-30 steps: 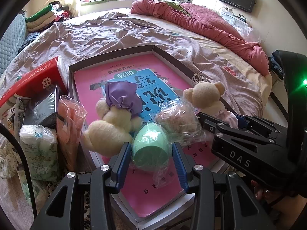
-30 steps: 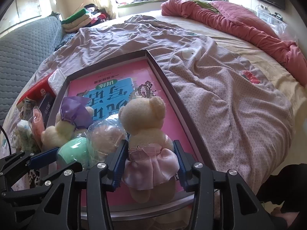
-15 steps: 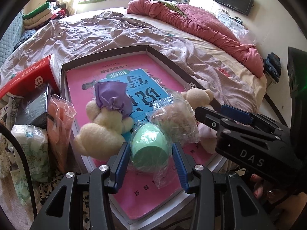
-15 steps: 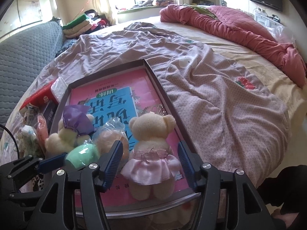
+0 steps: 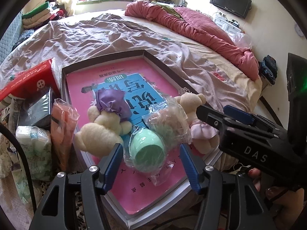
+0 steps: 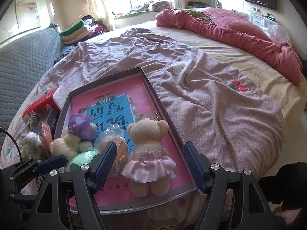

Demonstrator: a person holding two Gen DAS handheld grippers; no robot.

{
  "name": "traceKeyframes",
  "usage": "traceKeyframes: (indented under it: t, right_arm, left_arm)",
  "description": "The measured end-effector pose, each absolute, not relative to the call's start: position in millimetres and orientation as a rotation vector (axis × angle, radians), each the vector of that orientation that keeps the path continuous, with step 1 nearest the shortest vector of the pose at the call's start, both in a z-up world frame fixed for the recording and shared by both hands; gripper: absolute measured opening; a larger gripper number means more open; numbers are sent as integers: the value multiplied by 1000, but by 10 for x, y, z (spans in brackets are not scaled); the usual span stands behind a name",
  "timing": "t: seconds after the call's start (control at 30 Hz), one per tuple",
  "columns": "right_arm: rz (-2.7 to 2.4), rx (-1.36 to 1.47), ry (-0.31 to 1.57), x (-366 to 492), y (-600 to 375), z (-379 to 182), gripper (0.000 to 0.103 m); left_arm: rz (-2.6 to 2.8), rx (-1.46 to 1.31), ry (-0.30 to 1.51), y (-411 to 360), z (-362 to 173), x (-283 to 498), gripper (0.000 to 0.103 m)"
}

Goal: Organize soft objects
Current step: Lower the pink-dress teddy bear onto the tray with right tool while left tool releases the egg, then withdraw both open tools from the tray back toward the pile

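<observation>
A: Looking at the tray [image 5: 64,88], I see a big pink book [image 5: 134,191] lying flat inside it, and four soft things sit on the book.

B: Which one is nearest the left gripper [image 5: 151,167]?

A: The green egg [image 5: 146,148] in a clear bag. It lies on its side at the near end of the tray. Its long way points from the gripper toward the far end, and its flat end faces the gripper. The jaws are wide, one on each side of the egg, and they do not touch it.

B: And the right gripper [image 6: 150,165]?

A: Its jaws are wide too. The bear in the pink skirt [image 6: 148,153] is between them, but they are not holding it. That bear lies on its back by the right wall of the tray, head toward the far end, feet toward the near rim.

B: What else is in there?

A: A peach fluffy ball in a bag [image 6: 115,145] sits between the egg and the pink-skirt bear, touching both. The bear with the purple dress [image 5: 107,122] lies left of the egg, its head near the near end.

B: And outside the tray?

A: A red box [image 5: 28,80] and some packets [image 5: 34,149] lie just beside its left wall, all on the bed [image 6: 211,105].
</observation>
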State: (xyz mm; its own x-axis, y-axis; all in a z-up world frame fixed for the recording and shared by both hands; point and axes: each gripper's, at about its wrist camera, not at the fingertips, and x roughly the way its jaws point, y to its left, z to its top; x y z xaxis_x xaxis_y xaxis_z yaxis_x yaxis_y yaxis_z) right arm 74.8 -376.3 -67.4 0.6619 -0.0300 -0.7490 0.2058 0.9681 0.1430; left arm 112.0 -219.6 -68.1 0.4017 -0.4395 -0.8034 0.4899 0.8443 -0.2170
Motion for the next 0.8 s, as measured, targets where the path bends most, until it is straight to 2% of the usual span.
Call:
traceKeyframes:
  t: [0.33, 0.5, 0.8]
  right_arm:
    - [-149, 204, 814, 702, -3766, -582, 77]
    - [-151, 210, 790, 672, -3763, -490, 78]
    - [-146, 187, 768, 602, -3695, -359, 80]
  left_arm:
    - [-579, 79, 968, -2151, -543, 1054, 63]
    - [-569, 79, 934, -2104, -384, 982, 70]
    - [-537, 85, 899, -1996, -203, 908, 71]
